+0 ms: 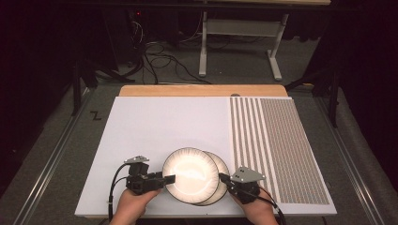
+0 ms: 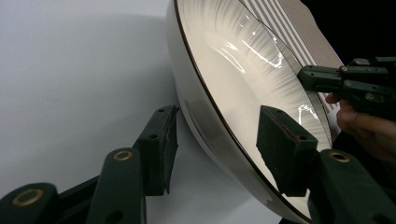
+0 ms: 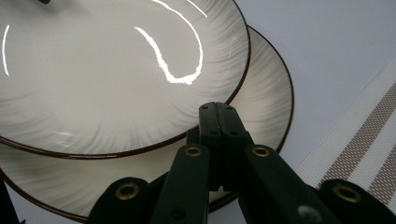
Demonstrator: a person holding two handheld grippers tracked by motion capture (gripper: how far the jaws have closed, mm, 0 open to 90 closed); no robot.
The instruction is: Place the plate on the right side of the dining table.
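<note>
Two plates sit overlapped near the front edge of the white mat (image 1: 155, 126) in the high view: top plate (image 1: 190, 175) lies partly over the lower plate (image 1: 221, 180), which peeks out to the right. Left gripper (image 1: 169, 178) comes in at the top plate's left rim; right gripper (image 1: 223, 178) sits at the lower plate's right rim. Striped placemat (image 1: 277, 145) covers the mat's right part.

Left gripper view: left gripper (image 2: 217, 140) w/ jaws spread, one under and one over the top plate (image 2: 224, 70) rim, not pinching yet; plate edge tilted up off the mat. Right gripper (image 2: 341, 81) visible farther off, hand behind it.

Right gripper view: right gripper (image 3: 218, 116) jaws pressed together, tips at the lower plate (image 3: 266, 98) rim, just beside the top plate (image 3: 107, 70) edge; can't tell if they nip the rim. Striped placemat (image 3: 359, 149) at right.
</note>
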